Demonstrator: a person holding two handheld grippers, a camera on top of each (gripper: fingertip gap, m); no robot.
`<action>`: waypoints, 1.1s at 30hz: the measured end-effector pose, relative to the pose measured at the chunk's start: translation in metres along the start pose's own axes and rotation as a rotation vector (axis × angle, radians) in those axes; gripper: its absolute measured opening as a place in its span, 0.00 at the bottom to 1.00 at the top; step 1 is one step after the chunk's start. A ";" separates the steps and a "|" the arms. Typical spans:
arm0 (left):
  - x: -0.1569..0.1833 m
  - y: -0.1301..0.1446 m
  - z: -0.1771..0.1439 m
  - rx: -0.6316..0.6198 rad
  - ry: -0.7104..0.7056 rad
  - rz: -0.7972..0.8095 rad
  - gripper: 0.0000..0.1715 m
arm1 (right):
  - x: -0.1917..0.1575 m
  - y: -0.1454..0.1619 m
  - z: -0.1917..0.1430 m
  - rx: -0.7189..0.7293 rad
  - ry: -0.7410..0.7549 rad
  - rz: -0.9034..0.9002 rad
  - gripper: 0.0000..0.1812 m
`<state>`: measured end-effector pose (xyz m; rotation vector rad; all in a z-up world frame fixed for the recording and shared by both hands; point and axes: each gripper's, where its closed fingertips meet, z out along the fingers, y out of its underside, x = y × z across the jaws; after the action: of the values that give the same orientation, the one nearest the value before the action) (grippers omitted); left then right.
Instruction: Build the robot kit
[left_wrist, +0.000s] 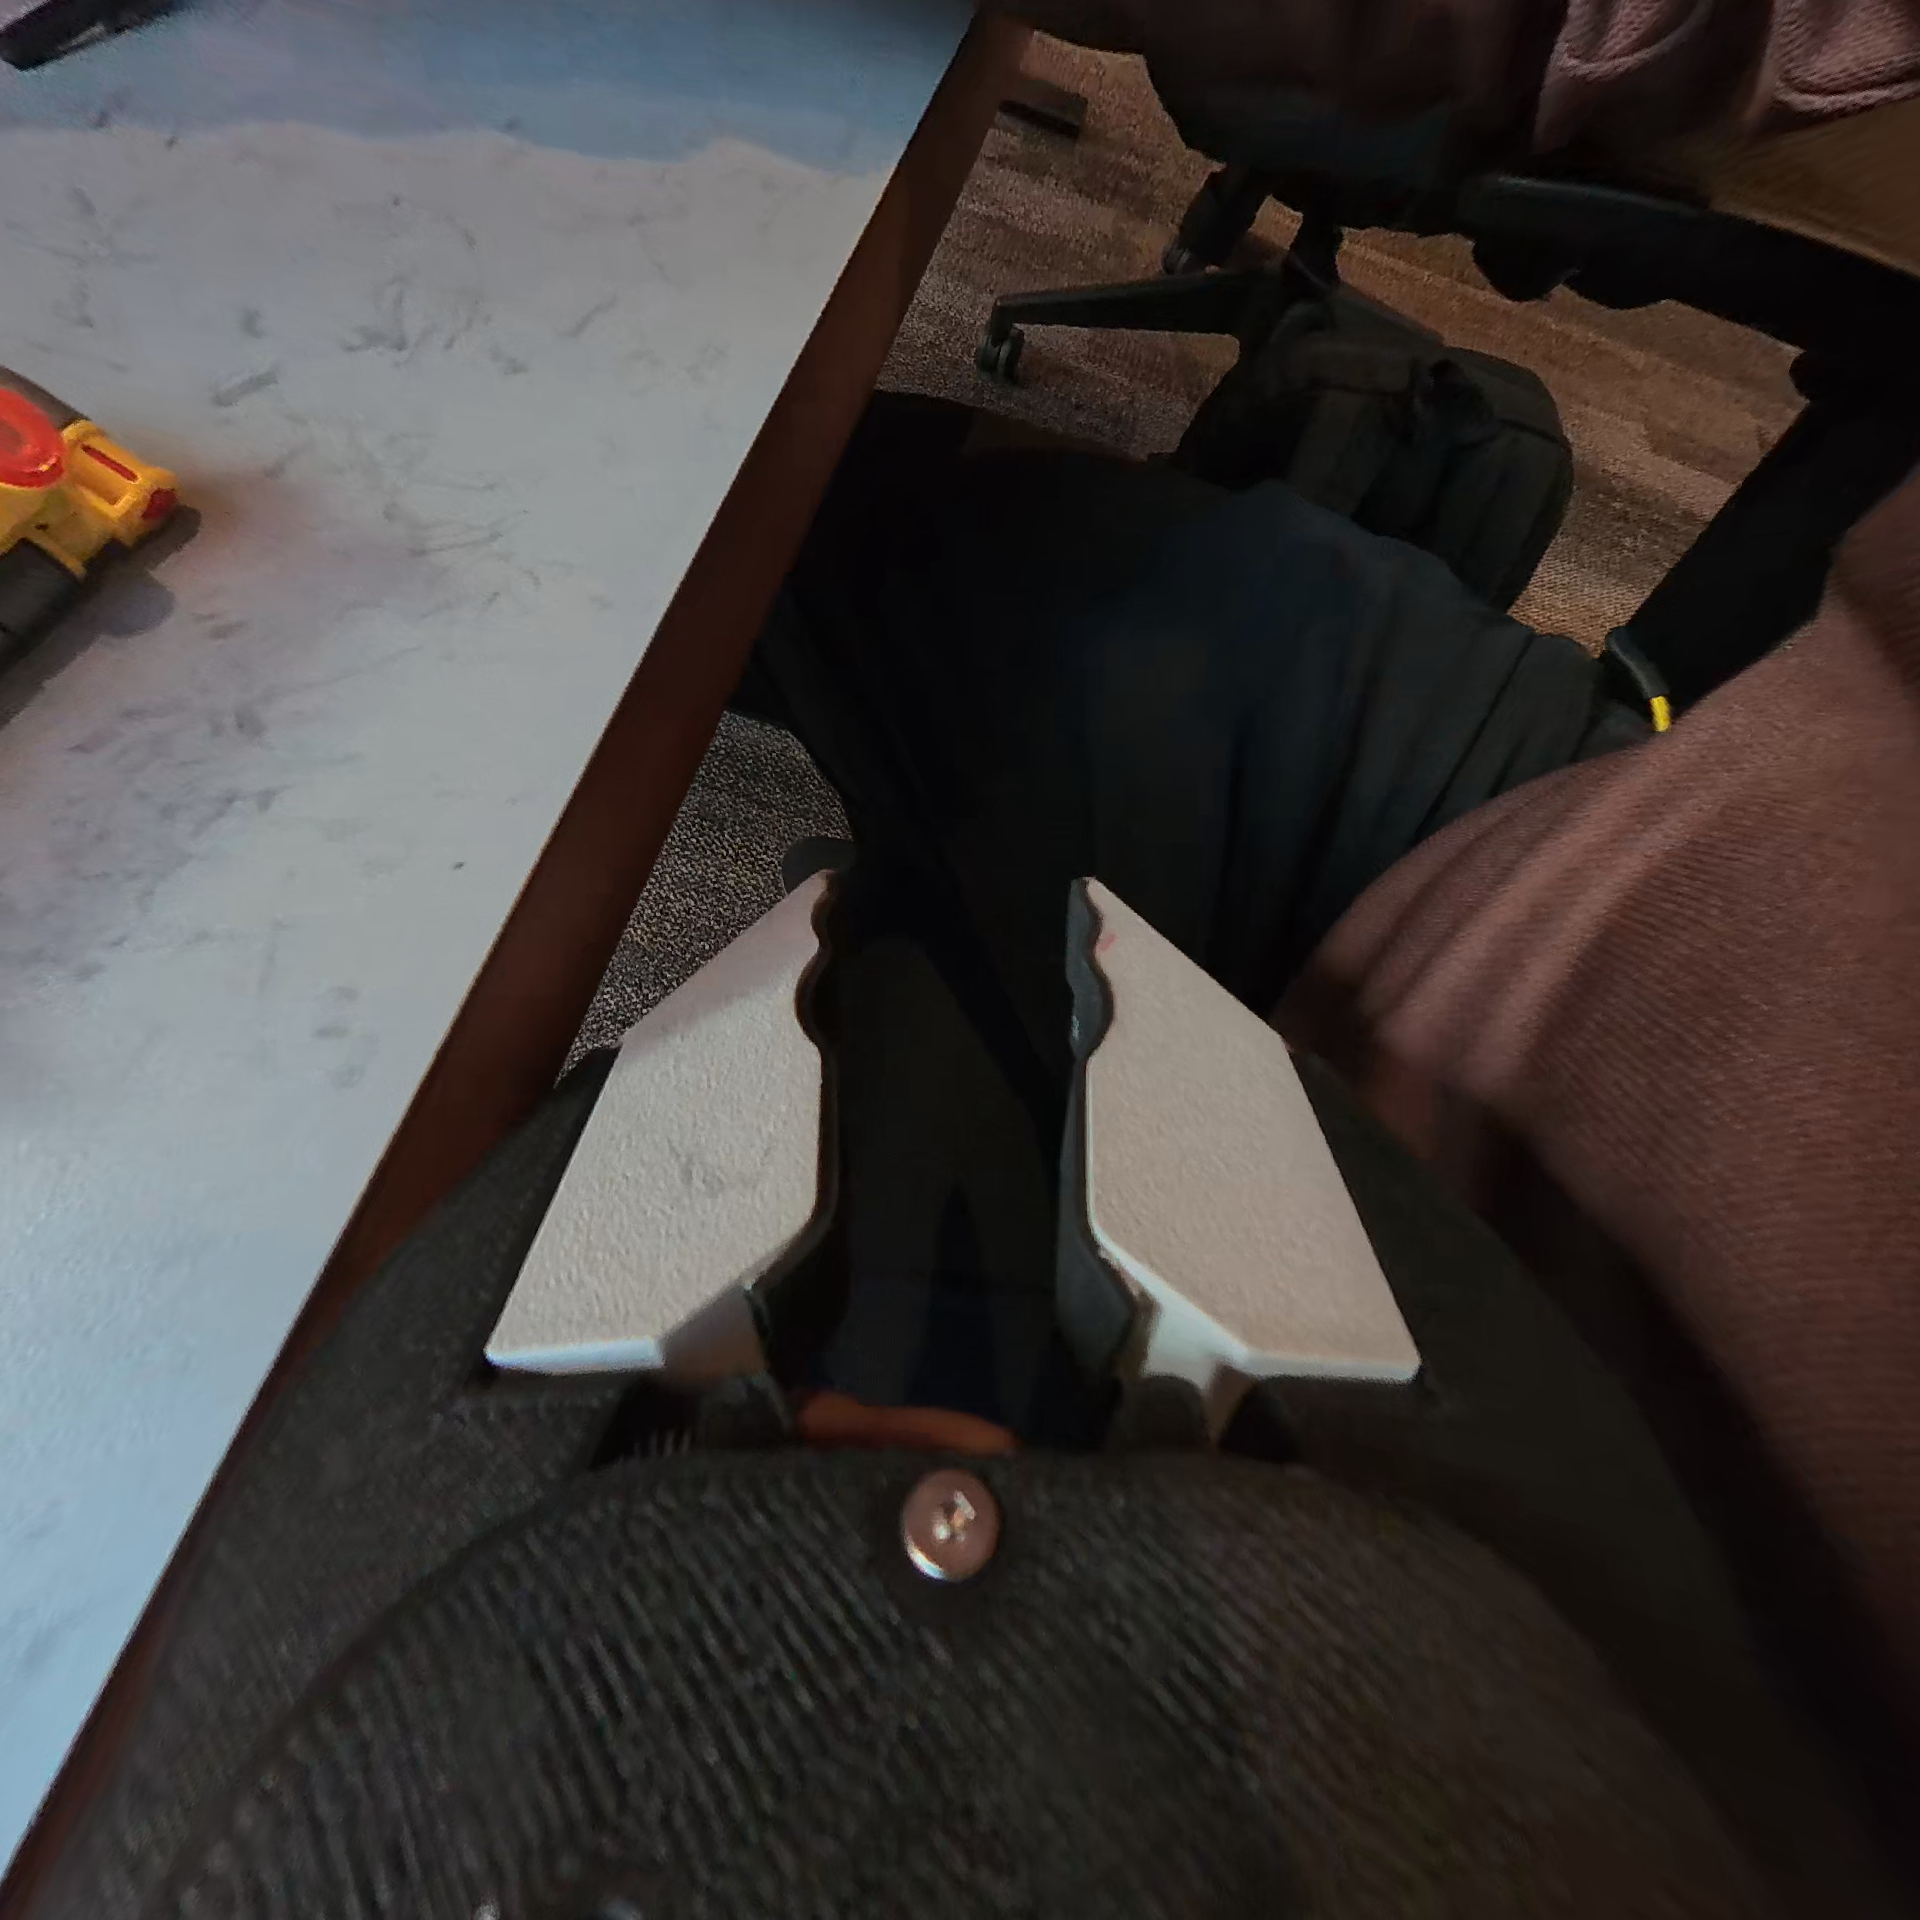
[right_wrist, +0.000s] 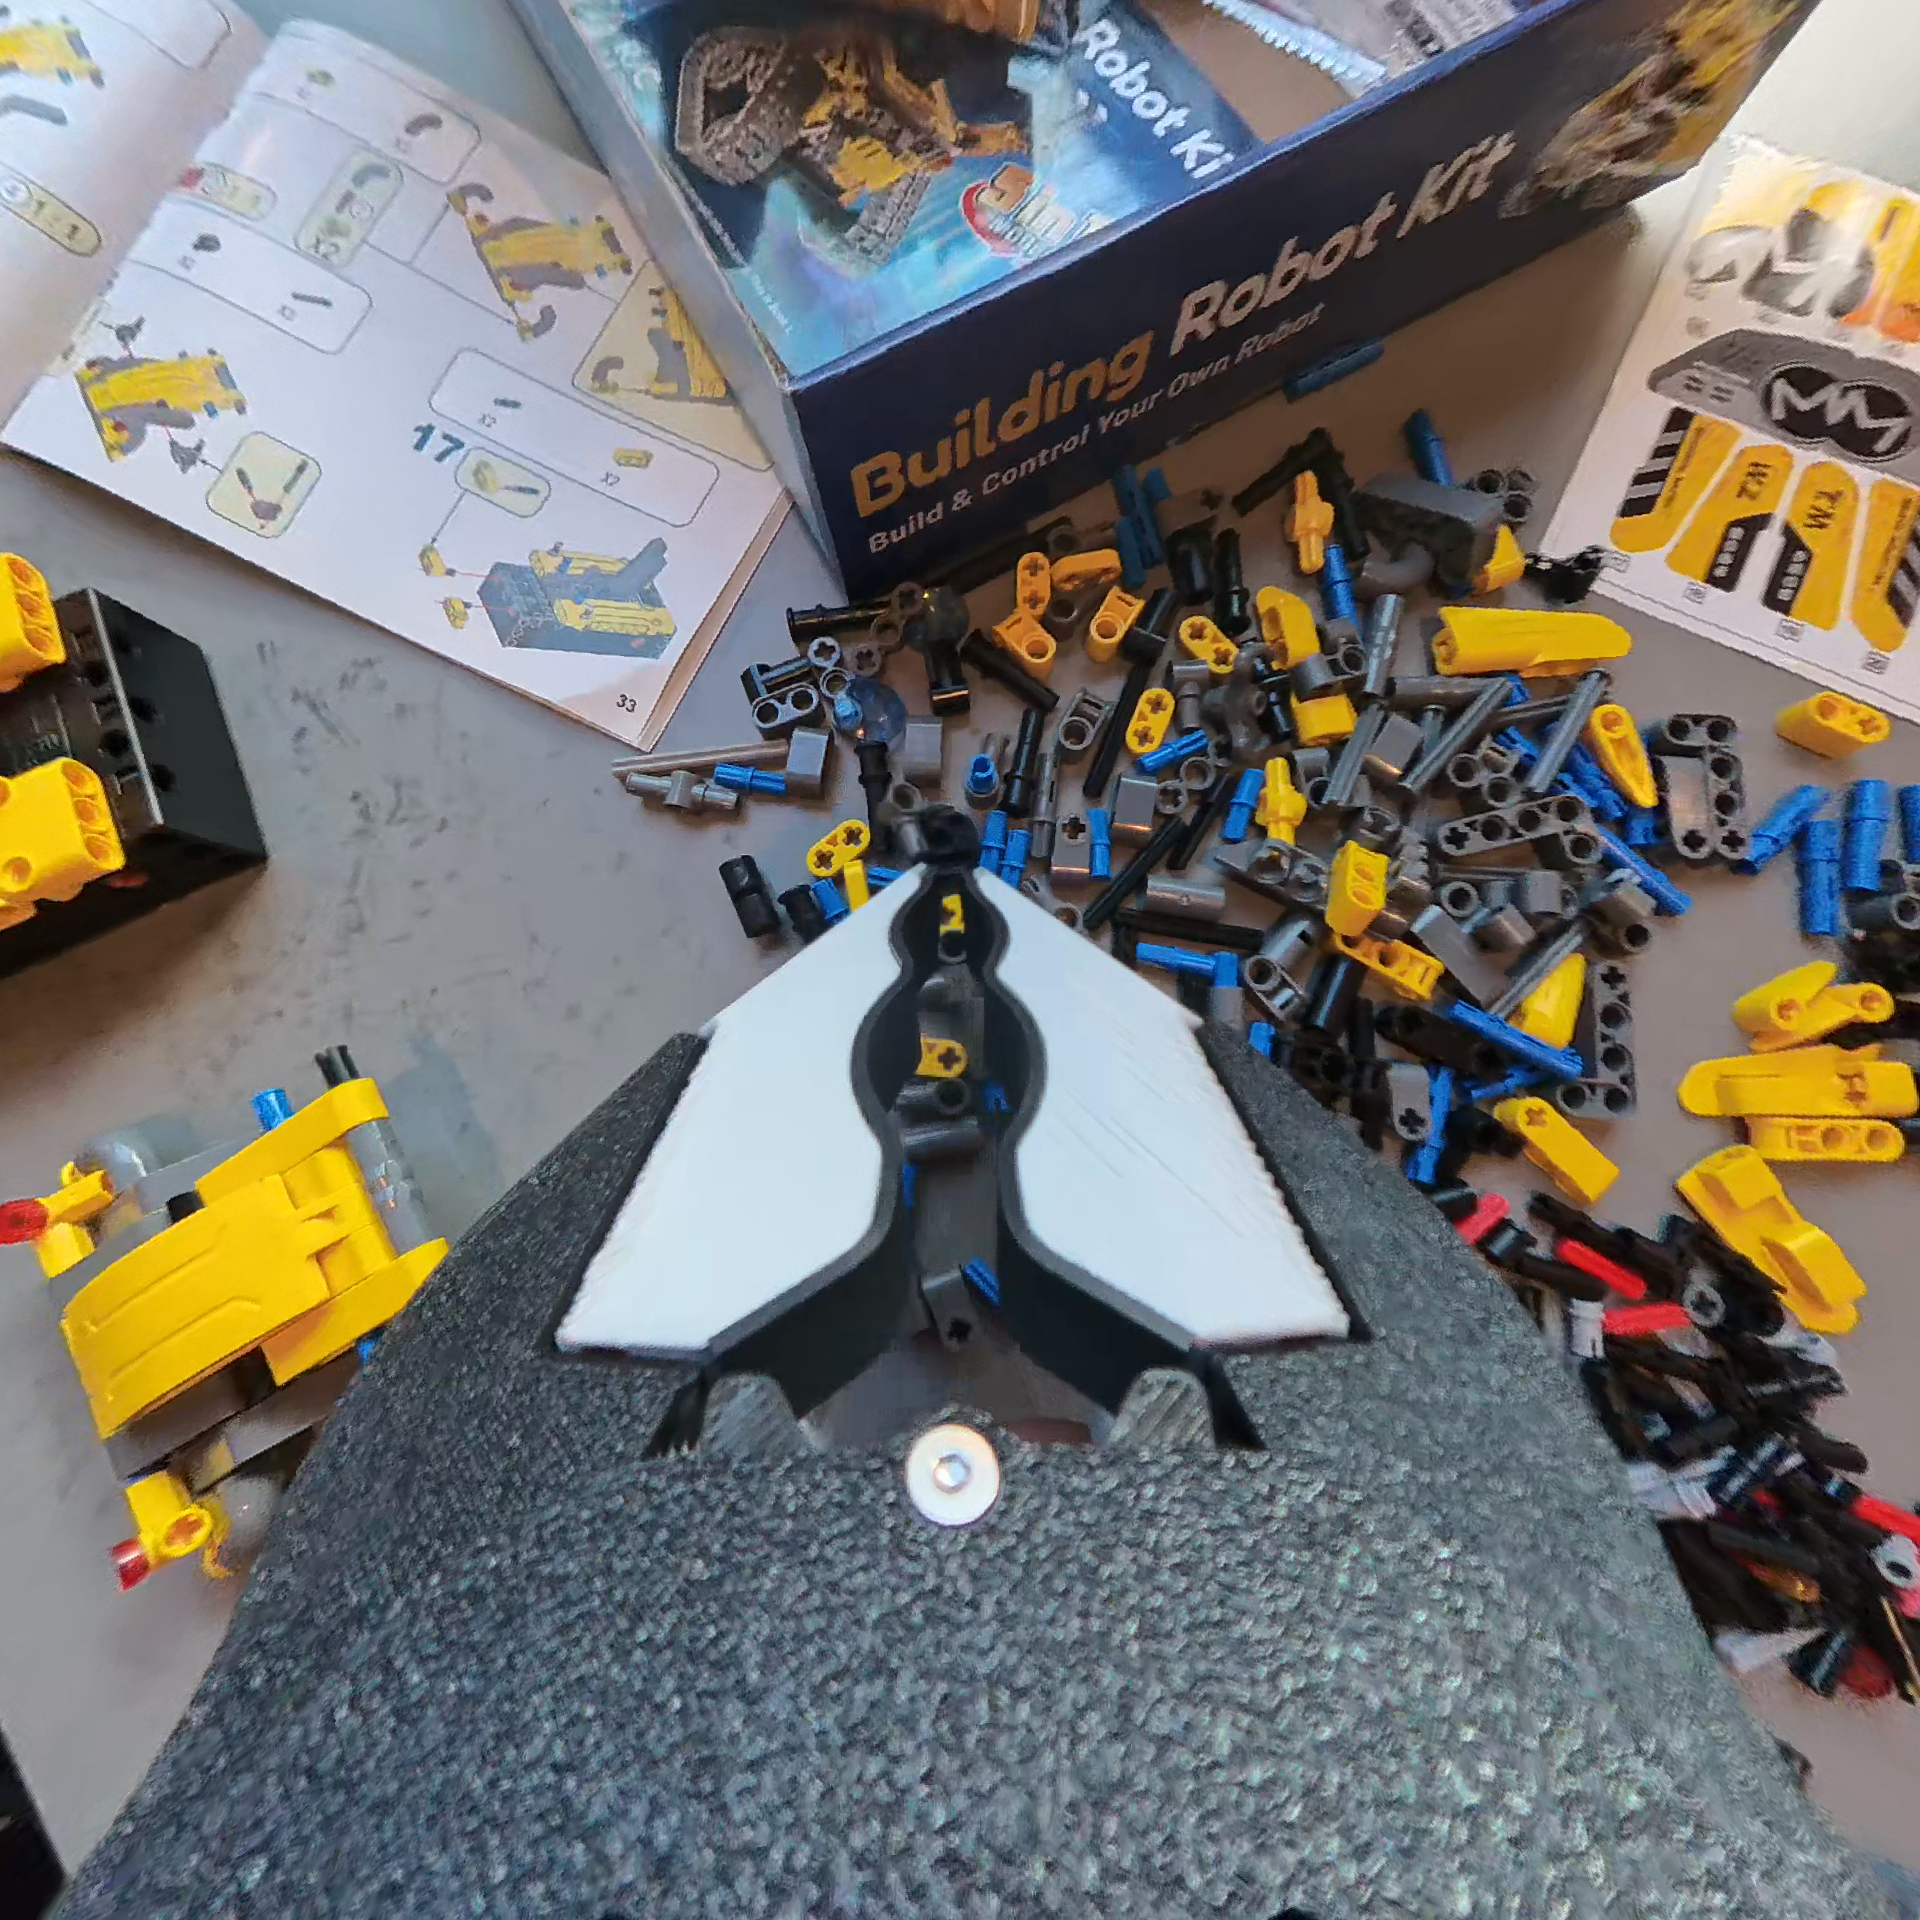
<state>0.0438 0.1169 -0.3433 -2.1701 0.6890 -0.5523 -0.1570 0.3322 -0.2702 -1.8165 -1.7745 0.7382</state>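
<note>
My right gripper (right_wrist: 943, 868) hangs over the left edge of a heap of small black, blue, grey and yellow building pieces (right_wrist: 1351, 810) on the grey table. Its jaws are closed at the tips on a small black connector piece (right_wrist: 940, 831). My left gripper (left_wrist: 958, 888) is open and empty. It is off the table, beside the table's brown edge (left_wrist: 665, 707), above dark trousers (left_wrist: 1195, 675) and next to a brown sleeve (left_wrist: 1621, 1018).
A blue kit box (right_wrist: 1091, 312) stands behind the heap, with an open instruction booklet (right_wrist: 395, 343) to its left and a sticker sheet (right_wrist: 1787, 416) at right. A black-and-yellow block (right_wrist: 94, 769) and a yellow assembly (right_wrist: 229, 1278) lie at left. An office chair base (left_wrist: 1174, 291) stands on the carpet. The left gripper is farther from the black-and-yellow block (right_wrist: 94, 769), some 20 cm, than the right, some 15 cm.
</note>
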 end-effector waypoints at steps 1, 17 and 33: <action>0.000 0.000 0.000 0.001 -0.001 -0.002 0.24 | 0.001 -0.002 -0.004 0.013 0.009 0.006 0.00; 0.003 -0.003 0.002 -0.003 -0.010 0.052 0.23 | 0.018 0.002 -0.059 0.083 0.095 0.048 0.02; 0.011 0.006 0.024 -0.026 0.029 0.155 0.23 | 0.051 0.002 -0.121 0.172 0.152 0.099 0.03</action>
<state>0.0647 0.1196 -0.3611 -2.1145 0.8762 -0.4967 -0.0730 0.3857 -0.1845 -1.8035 -1.4878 0.7455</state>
